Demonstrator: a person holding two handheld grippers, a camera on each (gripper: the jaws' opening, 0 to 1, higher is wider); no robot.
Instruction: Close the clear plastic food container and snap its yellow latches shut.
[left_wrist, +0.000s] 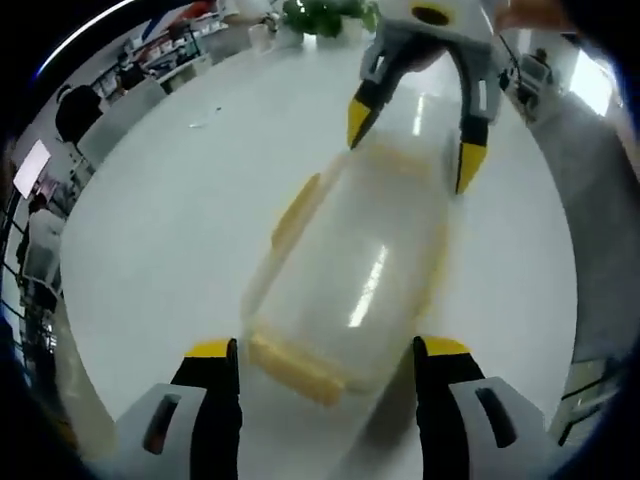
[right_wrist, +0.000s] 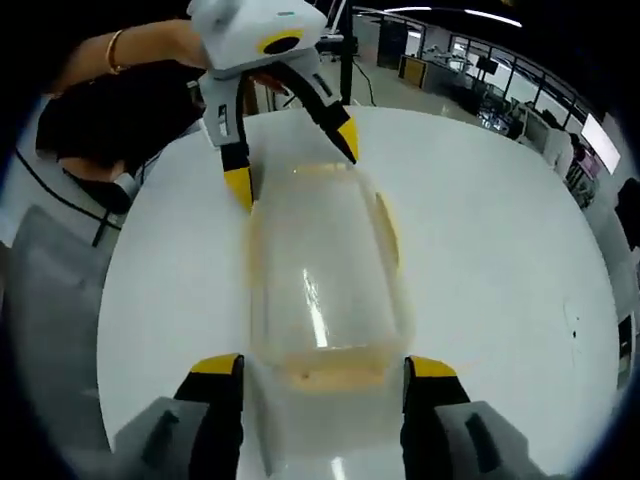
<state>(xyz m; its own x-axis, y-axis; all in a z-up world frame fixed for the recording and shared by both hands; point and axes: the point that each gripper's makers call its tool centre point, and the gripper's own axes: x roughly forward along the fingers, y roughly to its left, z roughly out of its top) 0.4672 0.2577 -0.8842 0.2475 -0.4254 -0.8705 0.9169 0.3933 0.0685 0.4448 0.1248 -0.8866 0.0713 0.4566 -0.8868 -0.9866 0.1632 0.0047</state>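
- The clear rectangular plastic food container with its lid on (left_wrist: 360, 275) lies flat on the round white surface (left_wrist: 170, 220), lengthwise between the two claws; motion blur softens its edges in both views.
- Its yellow latches (left_wrist: 293, 212) show along the rim: one on a long side, one at each short end, such as the end nearest the left claw (left_wrist: 295, 368). Whether any is already snapped down, I cannot tell.
- The left claw (left_wrist: 325, 365) stands wide, its yellow-tipped jaws flanking one short end of the box without clearly gripping it.
- The right claw (right_wrist: 322, 375) is likewise spread wide around the opposite short end, the box sitting between its jaws.
- Judged step: the lid seems seated, and the latching is in hand.
- The next move likely calls for one claw steadying the box while the other presses an end latch down over the rim until it clicks.
- Beyond the surface lies an open office with desks (right_wrist: 470, 75) and a person's arm in a dark sleeve (right_wrist: 120, 85).
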